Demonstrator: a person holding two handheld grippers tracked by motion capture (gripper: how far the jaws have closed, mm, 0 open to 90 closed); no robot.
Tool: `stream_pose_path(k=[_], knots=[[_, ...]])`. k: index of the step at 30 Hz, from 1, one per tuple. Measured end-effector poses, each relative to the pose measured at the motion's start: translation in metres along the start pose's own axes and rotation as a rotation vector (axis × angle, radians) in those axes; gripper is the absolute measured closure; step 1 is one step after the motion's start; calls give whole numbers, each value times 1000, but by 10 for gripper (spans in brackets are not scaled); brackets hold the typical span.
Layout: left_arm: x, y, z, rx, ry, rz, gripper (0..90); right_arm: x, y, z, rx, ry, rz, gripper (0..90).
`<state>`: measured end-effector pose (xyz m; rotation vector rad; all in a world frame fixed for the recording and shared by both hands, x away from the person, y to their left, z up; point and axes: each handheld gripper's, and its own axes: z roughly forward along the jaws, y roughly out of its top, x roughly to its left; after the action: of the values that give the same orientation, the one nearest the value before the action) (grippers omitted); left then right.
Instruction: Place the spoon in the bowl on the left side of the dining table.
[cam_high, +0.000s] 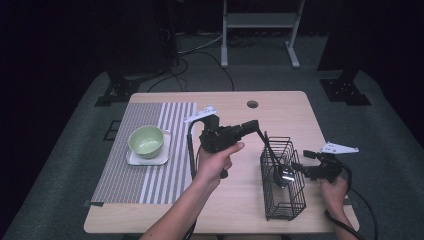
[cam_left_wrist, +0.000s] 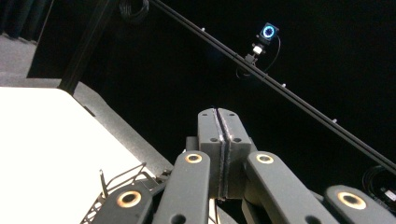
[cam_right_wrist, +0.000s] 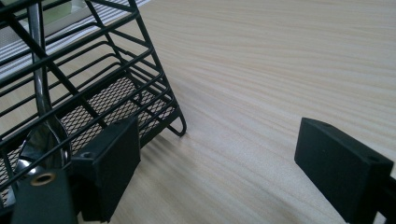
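On the wooden table (cam_high: 225, 210) stands a black wire basket (cam_high: 284, 200) with a metal ladle (cam_high: 285, 174) inside, bowl low, handle slanting up and away toward the left gripper (cam_high: 257, 125). That gripper is nearer the handle's top; its jaws are pressed together, apparently pinching it. The right gripper (cam_right_wrist: 217, 168) sits just beside the basket, jaws wide and empty.

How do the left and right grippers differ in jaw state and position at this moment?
The left gripper has its jaws shut flat together; the right gripper has its jaws wide apart. The left gripper is raised beside the wire basket's top near the ladle handle; the right gripper sits low at the basket's side, one pad beside its wires. Both are black and hand-held.
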<state>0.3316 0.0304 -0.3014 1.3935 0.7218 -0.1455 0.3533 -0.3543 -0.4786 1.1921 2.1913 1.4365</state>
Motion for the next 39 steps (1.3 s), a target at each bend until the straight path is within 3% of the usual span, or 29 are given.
stream_pose_path(k=[12, 39], knots=[[1, 10, -10, -26, 8, 2, 896, 0, 0, 1, 7, -5, -5, 133], [17, 32, -47, -77, 108, 7, 896, 1, 0, 1, 8, -9, -8, 133]])
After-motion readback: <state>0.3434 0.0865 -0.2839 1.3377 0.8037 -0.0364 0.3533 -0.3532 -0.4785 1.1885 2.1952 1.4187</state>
